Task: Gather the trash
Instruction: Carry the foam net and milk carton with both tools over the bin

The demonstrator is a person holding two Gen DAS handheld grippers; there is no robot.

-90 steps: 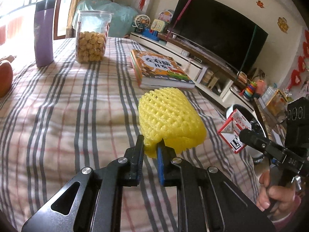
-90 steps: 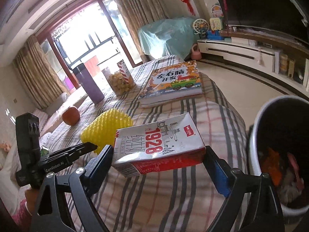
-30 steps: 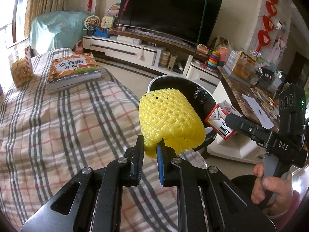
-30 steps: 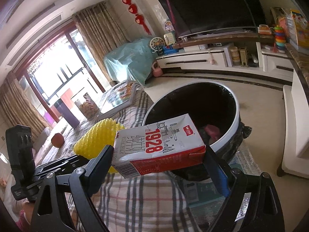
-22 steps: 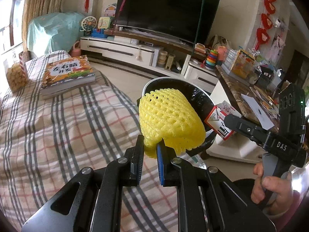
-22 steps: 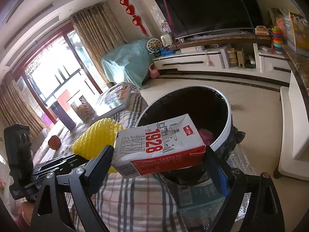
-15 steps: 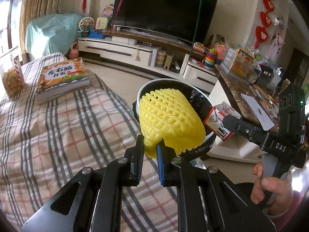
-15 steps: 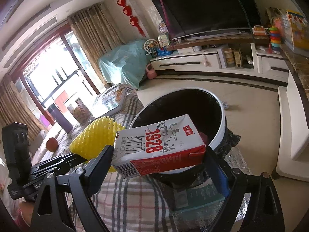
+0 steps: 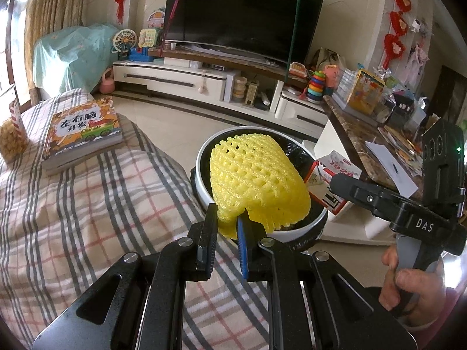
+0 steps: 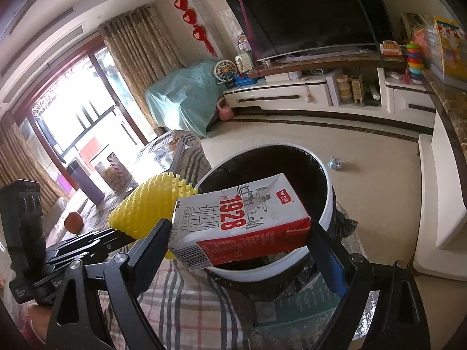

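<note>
Plaid cloth (image 9: 87,204) fills the left wrist view's left side; the left gripper (image 9: 227,230) pinches a yellow foam net (image 9: 256,180) before the trash bin (image 9: 204,186). Right wrist view: the right gripper (image 10: 242,233) clamps a milk carton (image 10: 242,215) over that bin's near rim.

Both wrist views are aimed forward and downward along close gripper fingers; the bin (image 9: 201,172) (image 10: 327,204) at 12 o'clock is shared.
</note>
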